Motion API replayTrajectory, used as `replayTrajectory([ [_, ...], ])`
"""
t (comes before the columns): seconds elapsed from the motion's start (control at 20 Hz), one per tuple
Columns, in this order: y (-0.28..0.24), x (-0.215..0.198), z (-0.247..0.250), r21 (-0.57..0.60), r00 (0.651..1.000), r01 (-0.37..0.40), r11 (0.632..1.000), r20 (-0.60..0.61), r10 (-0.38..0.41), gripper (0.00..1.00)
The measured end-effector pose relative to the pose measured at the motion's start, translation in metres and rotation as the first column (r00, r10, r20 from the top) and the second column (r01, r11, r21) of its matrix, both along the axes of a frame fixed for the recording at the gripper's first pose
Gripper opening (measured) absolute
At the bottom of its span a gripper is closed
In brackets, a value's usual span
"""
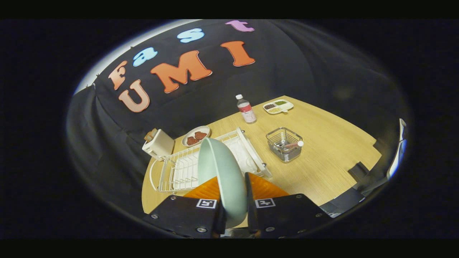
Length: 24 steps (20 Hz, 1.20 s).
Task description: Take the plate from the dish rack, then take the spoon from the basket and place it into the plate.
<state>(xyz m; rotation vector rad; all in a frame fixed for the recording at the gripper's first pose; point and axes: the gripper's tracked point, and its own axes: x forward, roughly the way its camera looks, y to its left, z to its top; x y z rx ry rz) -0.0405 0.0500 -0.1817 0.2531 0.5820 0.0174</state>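
A pale green plate (222, 172) stands on edge between my two fingers, and my gripper (235, 200) is shut on its rim. The plate is lifted above the white wire dish rack (179, 168), which lies just beyond the fingers on the wooden table (330, 157). To the right of the rack stands a small wire basket (284, 144) with the spoon (292, 145) lying in it, its light handle end poking over the basket's rim.
A bottle (246, 108) with a white cap stands beyond the rack. A divided white tray (278, 106) lies at the far table edge. A plate with brown food (195, 136) and a toaster (158, 143) sit behind the rack.
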Motion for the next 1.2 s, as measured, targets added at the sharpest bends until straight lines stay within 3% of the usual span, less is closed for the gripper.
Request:
replayTrajectory([
  [0.35, -0.013, -0.035, -0.070, 0.157, 0.993, 0.061, 0.986, -0.111, -0.044, 0.24],
  [0.65, -0.011, -0.041, -0.119, 0.274, 0.980, 0.113, 0.955, -0.189, -0.061, 0.24],
  [1.2, 0.008, -0.030, -0.151, 0.375, 0.966, 0.121, 0.919, -0.256, -0.022, 0.25],
])
